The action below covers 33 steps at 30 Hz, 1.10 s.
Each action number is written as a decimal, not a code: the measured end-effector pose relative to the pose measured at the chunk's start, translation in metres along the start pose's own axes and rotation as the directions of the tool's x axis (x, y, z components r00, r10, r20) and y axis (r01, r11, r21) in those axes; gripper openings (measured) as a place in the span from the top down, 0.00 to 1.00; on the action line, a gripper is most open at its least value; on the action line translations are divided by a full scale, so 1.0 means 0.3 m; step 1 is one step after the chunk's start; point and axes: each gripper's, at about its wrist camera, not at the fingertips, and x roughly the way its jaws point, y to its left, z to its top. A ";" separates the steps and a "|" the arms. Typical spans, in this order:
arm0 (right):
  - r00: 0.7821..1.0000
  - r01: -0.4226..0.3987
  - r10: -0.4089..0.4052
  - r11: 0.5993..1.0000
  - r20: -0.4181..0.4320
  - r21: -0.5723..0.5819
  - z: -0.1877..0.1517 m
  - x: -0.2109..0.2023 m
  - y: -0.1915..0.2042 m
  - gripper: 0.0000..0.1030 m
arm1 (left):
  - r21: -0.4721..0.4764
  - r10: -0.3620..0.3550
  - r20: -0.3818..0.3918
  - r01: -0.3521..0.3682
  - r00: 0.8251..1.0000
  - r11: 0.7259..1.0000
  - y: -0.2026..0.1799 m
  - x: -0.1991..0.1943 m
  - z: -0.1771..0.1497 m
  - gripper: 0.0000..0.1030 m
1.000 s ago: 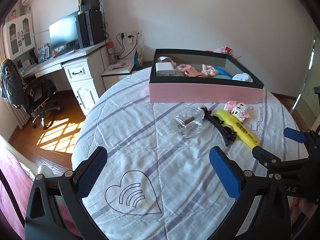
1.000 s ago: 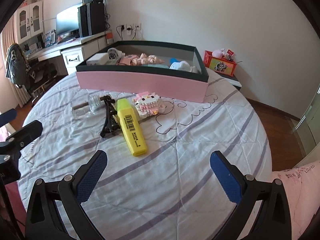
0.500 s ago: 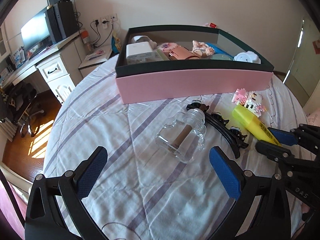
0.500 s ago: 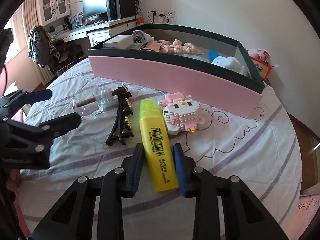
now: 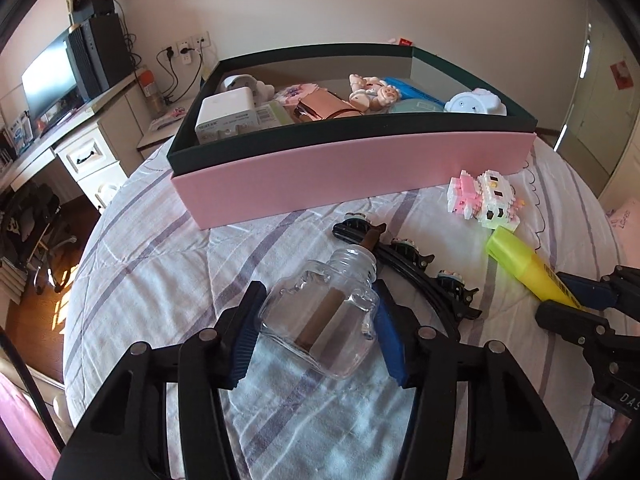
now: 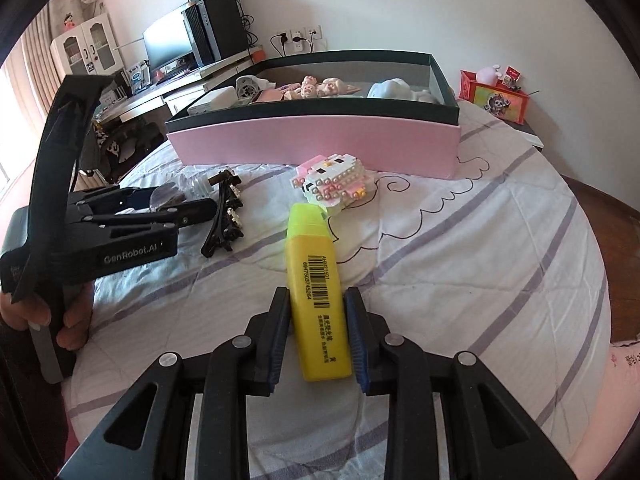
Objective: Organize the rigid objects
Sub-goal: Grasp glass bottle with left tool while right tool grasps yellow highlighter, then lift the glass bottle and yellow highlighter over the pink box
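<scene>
**A:** Both at once, look. The left hand-held gripper (image 5: pixel 318 330) has its blue pads on either side of the little glass bottle (image 5: pixel 320 322), which is lying on its side on the bed (image 5: pixel 152 276), and the right hand-held gripper (image 6: pixel 318 334) is pinching the back end of the yellow highlighter (image 6: pixel 318 292).

**B:** Is the bottle properly held?

**A:** The pads look pressed against its sides, so I'd say yes. Glass is slick and the body is lumpy, though, so I'd squeeze firmly and lift straight up. Its neck is touching the black hair clip (image 5: pixel 416 276), and dragging sideways could pull that along.

**B:** And the highlighter?

**A:** It's gripped near the tail, with the capped end sticking out towards the pink block toy (image 6: pixel 334 186). I'd keep it level on the way up so the front end doesn't droop or nudge the toy.

**B:** Where does it all go?

**A:** Into the pink box (image 5: pixel 360 164) with the dark rim, I'd guess. It's just behind them on the bed.

**B:** Much room in there?

**A:** It's fairly full along the near side: a white charger-like block (image 5: pixel 226 114), a small doll (image 5: pixel 374 94), something blue and flat, and a white rounded toy (image 5: pixel 476 102) in the corner. The grey floor towards the back looks bare, so I'd carry them over the wall and set them down there.
</scene>
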 end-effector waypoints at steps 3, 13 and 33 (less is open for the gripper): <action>1.000 0.013 -0.013 1.000 0.000 -0.007 0.021 0.017 0.002 0.69 | -0.045 0.025 0.004 -0.025 1.000 0.999 0.015 -0.040 -0.048 0.48; 0.998 0.069 -0.070 0.995 -0.004 -0.068 0.055 0.057 0.058 0.74 | -0.148 0.089 0.041 -0.082 0.995 0.986 0.016 -0.156 -0.197 0.48; 0.909 0.093 -0.041 0.990 0.415 -0.106 -0.006 -0.473 0.316 0.74 | -0.181 0.150 0.406 -0.082 0.901 0.980 -0.074 -0.710 -0.196 0.48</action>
